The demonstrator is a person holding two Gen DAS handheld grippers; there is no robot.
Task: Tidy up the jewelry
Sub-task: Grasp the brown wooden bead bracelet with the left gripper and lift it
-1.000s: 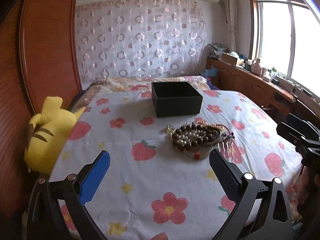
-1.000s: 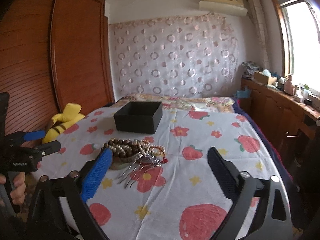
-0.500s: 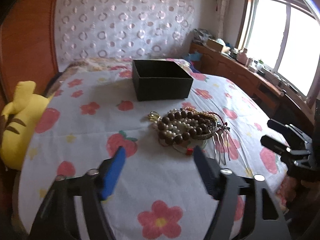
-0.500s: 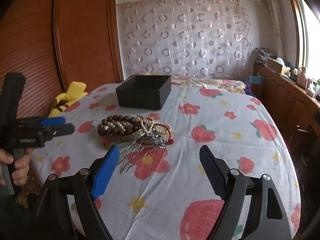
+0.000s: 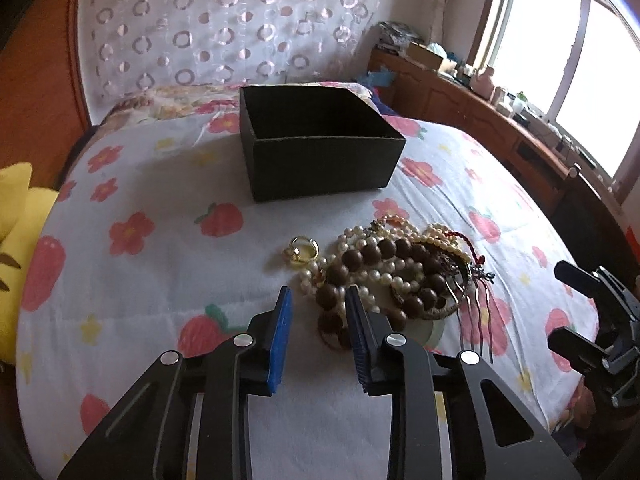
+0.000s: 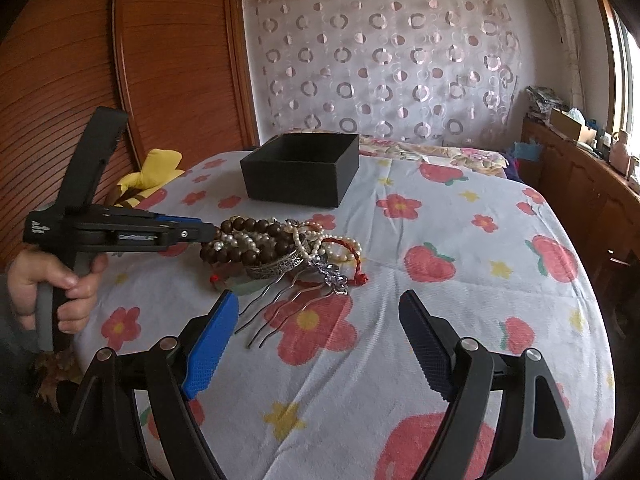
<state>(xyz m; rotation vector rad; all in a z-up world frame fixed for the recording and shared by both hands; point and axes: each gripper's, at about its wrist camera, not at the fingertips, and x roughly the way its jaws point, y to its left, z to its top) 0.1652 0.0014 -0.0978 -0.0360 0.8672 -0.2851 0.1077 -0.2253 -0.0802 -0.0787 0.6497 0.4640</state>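
Note:
A pile of jewelry lies on the flowered bedspread: a brown wooden bead strand (image 5: 372,264) (image 6: 248,240), pearl strands (image 5: 404,232), a gold ring (image 5: 303,252), a red cord (image 6: 352,252) and a silver hair comb (image 6: 304,288). An open black box (image 5: 320,156) (image 6: 300,172) stands behind it. My left gripper (image 5: 318,300) (image 6: 208,236) is narrowed, its tips astride the brown beads at the pile's near-left edge, with a gap between the pads. My right gripper (image 6: 316,308) is wide open and empty, low over the bedspread in front of the comb.
A yellow plush toy (image 5: 16,264) (image 6: 152,172) lies at the bed's left edge by the wooden wardrobe (image 6: 120,60). A wooden sideboard (image 5: 480,120) with clutter runs under the window on the right. A patterned curtain (image 6: 380,60) hangs behind.
My left gripper moved forward and down to the pile and its jaws narrowed around the brown beads. My right gripper came lower and closer to the comb, still wide open.

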